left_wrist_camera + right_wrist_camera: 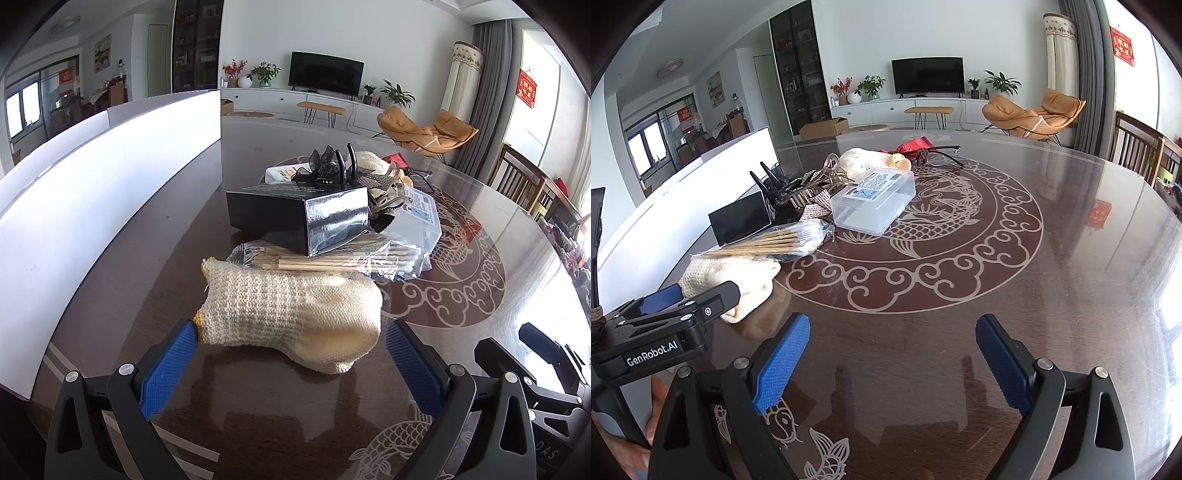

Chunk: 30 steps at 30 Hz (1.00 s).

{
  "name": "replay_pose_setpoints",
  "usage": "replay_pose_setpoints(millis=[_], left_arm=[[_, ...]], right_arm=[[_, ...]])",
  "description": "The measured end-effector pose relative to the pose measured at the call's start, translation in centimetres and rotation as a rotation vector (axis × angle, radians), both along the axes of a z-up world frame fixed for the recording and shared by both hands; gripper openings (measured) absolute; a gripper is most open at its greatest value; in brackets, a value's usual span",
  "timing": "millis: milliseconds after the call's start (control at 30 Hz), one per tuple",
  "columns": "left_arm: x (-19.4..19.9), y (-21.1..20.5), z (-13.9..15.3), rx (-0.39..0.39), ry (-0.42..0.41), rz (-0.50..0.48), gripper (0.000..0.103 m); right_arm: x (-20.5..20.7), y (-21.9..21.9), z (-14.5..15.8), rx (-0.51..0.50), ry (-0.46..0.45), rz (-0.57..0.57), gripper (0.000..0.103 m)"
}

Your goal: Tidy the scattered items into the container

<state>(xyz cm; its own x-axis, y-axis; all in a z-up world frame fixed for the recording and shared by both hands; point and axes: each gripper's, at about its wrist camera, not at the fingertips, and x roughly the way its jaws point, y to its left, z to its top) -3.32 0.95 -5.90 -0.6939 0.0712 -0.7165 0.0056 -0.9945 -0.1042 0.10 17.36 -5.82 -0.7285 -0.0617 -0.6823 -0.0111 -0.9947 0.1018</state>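
Item one, far left: tall white container wall (110, 177), edging the dark patterned table (997, 295). Item two: cream knitted glove (291, 314), lying flat, long axis left to right, yellow-trimmed cuff leftward, rounded end rightward, sitting between my left claw (291, 354), jaws wide, not pressing. Behind it: bagged wooden sticks (332, 258), glossy black box (299, 214), clear plastic case (873, 201). My right claw (892, 360): wide, nothing between its pads.
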Motion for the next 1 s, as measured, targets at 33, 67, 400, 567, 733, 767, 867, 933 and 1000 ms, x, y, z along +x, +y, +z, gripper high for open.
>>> replay_pose_setpoints(millis=[33,67,400,567,733,767,867,933,1000], left_arm=[[0.0,0.0,0.0,0.000,-0.001,0.000,0.103],[0.0,0.0,0.0,-0.001,-0.002,0.000,0.103],[0.0,0.0,-0.2,0.005,-0.013,-0.004,0.103],[0.1,0.1,-0.4,0.008,-0.020,-0.010,0.103],[0.2,0.1,-0.5,0.008,-0.020,-0.013,0.103],[0.2,0.1,-0.5,0.012,-0.023,-0.012,0.103],[0.1,-0.1,-0.8,0.028,-0.036,-0.010,0.103],[0.0,-0.2,-0.9,0.042,-0.048,-0.010,0.103],[-0.1,-0.3,-1.1,0.051,-0.054,-0.009,0.103]], right_arm=[[0.0,0.0,0.0,-0.001,-0.001,0.001,0.093],[0.0,0.0,0.0,-0.001,-0.001,0.002,0.093],[0.1,0.1,-0.1,-0.013,0.005,-0.002,0.093],[0.1,0.1,0.0,-0.017,0.007,-0.001,0.093],[0.1,0.2,0.0,-0.019,0.009,-0.001,0.093],[0.1,0.2,0.0,-0.019,0.008,-0.001,0.093],[0.1,0.2,0.0,-0.018,0.008,-0.001,0.093],[0.1,0.2,0.0,-0.018,0.007,-0.002,0.093],[0.1,0.2,0.0,-0.019,0.008,-0.002,0.093]])
